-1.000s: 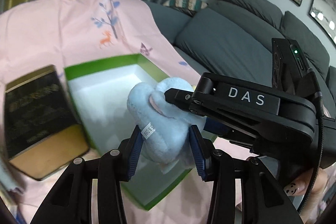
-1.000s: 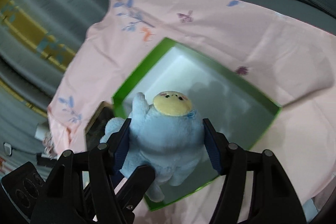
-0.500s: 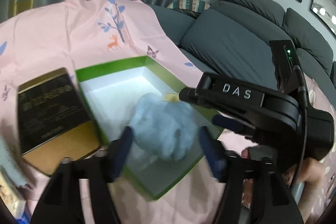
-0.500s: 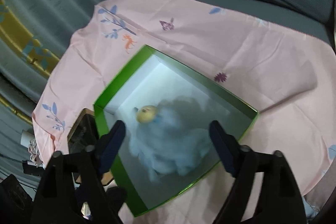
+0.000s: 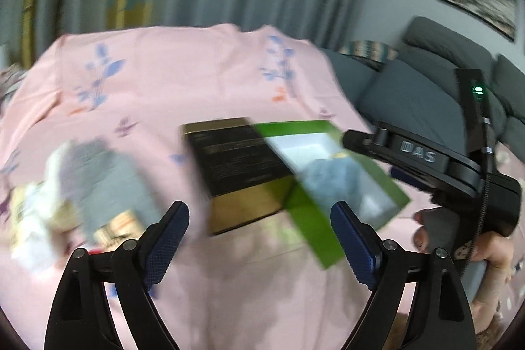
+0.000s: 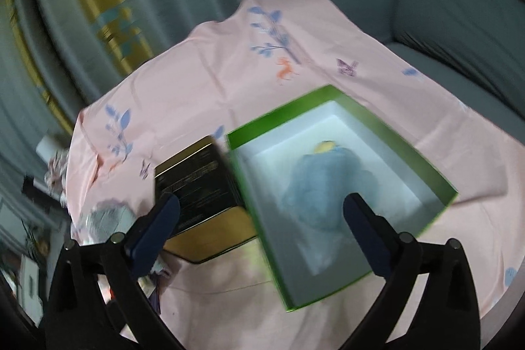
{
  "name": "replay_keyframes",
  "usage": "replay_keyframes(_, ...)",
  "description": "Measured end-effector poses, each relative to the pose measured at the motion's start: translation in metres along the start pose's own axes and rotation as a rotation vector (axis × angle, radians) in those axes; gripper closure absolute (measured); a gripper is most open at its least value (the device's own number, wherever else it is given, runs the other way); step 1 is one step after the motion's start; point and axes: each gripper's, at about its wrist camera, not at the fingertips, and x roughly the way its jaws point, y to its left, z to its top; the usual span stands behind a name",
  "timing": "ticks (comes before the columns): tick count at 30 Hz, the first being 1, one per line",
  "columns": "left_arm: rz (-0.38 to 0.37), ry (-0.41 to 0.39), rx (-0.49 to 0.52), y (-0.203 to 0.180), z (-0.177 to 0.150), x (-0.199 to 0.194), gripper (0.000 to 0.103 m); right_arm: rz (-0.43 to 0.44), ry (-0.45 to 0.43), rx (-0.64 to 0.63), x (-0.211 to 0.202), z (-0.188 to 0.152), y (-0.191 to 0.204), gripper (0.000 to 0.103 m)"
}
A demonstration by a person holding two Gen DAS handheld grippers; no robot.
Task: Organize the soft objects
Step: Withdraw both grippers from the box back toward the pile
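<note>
A light blue plush toy (image 6: 323,186) with a yellow face lies inside the green box (image 6: 272,117), whose inside is white. It also shows in the left wrist view (image 5: 331,177), in the same box (image 5: 292,125). My right gripper (image 6: 259,232) is open and empty, above the box's near-left side. My left gripper (image 5: 259,238) is open and empty, above the pink cloth (image 5: 164,81), left of the box. A blurred grey soft object (image 5: 101,182) lies on the cloth at left.
A black and gold box (image 5: 239,166) stands against the green box's left side; it also shows in the right wrist view (image 6: 197,189). White and tan items (image 5: 29,218) lie by the grey object. A grey sofa (image 5: 420,94) is behind, curtains beyond.
Both grippers opened and let go of the blue plush, which dropped into the green box. Both have pulled back and swung left; the left one now faces the cloth and the grey object.
</note>
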Motion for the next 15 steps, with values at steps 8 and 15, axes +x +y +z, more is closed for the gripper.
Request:
replay_keyframes(8, 0.166, 0.015, -0.193, 0.076, -0.027, -0.019, 0.014, 0.055, 0.05, -0.205, 0.012, -0.024, 0.063, 0.001)
replay_keyframes(15, 0.236, 0.079, -0.299, 0.118, -0.059, -0.016, 0.014, 0.127, 0.128, -0.339, 0.027, -0.055, 0.111, 0.001)
